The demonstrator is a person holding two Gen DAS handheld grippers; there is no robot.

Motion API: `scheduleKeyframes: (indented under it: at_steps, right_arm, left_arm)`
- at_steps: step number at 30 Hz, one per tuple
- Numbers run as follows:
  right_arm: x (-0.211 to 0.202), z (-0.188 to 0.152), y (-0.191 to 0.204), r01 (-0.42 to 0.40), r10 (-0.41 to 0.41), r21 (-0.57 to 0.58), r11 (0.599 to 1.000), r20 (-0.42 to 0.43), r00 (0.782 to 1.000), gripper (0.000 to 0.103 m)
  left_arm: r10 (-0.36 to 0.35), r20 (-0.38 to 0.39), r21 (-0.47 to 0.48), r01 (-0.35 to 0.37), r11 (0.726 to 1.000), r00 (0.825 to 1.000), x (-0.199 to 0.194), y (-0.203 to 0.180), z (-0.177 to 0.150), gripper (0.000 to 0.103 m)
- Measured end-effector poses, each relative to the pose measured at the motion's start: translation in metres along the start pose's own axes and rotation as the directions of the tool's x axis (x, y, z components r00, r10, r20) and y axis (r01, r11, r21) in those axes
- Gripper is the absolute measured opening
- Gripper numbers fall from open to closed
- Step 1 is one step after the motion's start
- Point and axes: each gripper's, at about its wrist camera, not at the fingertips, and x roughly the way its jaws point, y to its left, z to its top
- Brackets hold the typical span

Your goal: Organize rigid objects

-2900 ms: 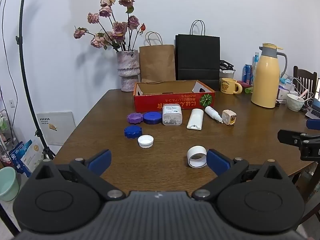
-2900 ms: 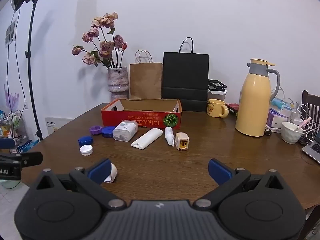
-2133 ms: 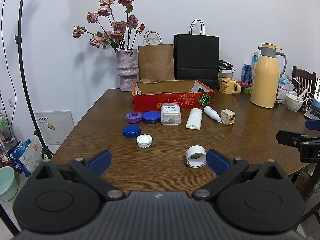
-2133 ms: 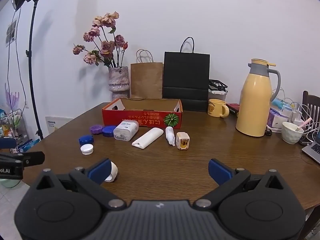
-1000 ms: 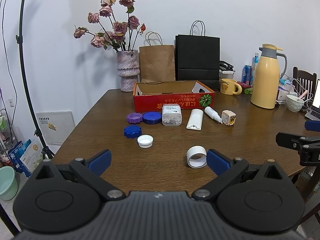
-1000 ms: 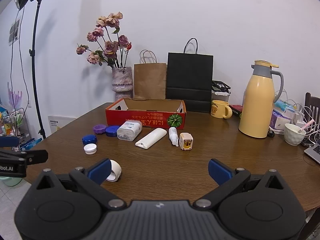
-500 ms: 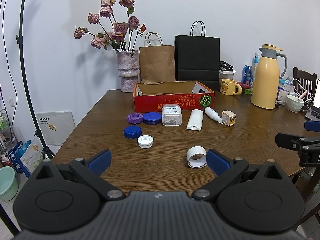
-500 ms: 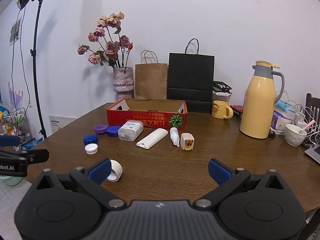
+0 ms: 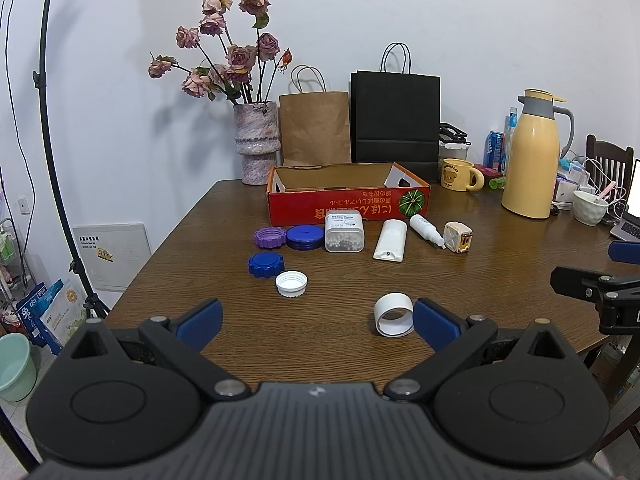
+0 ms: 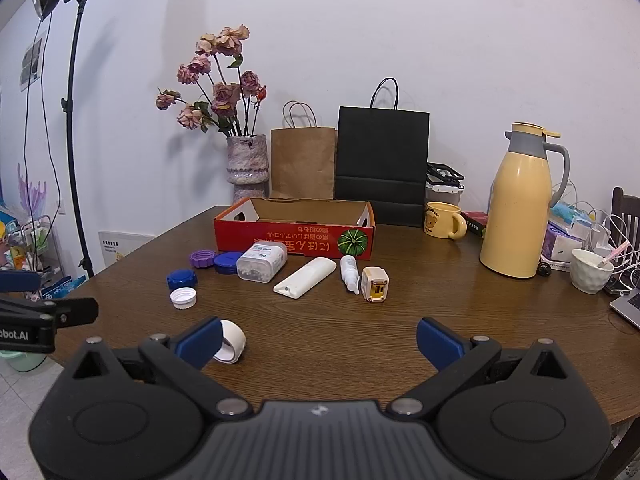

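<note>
A red cardboard box (image 9: pixel 348 204) (image 10: pixel 294 238) stands open on the wooden table. In front of it lie a purple lid (image 9: pixel 270 237), two blue lids (image 9: pixel 305 237) (image 9: pixel 265 264), a white cap (image 9: pixel 291 283), a clear pill box (image 9: pixel 344 231), a white flat bottle (image 9: pixel 391 239), a small dropper bottle (image 9: pixel 426 230) and a small white-yellow box (image 9: pixel 458 237). A white tape ring (image 9: pixel 393 314) (image 10: pixel 230 340) lies near the front edge. My left gripper (image 9: pixel 316 320) is open and empty, the ring just left of its right finger. My right gripper (image 10: pixel 318 340) is open and empty.
A flower vase (image 9: pixel 256 142), brown bag (image 9: pixel 314 128) and black bag (image 9: pixel 396 118) stand behind the box. A yellow mug (image 9: pixel 460 175), yellow thermos (image 9: pixel 530 160), white bowl (image 9: pixel 590 213) and cables sit at the right. A light stand (image 9: pixel 52 120) is left of the table.
Both grippers have drifted only slightly; the right wrist view has shifted a little to the left. Nothing on the table has moved.
</note>
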Motion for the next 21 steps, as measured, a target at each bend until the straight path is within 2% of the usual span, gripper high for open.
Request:
scheduleKeyframes:
  at_steps: [21]
  right_arm:
    - [0.0075,-0.0001,0.0087,-0.013,0.013,-0.016,1.000,-0.004,1.000,0.103]
  left_arm:
    - [0.006,-0.006,-0.005,-0.006,1.000,1.000,0.0005,0.0084,0.0061,0.103]
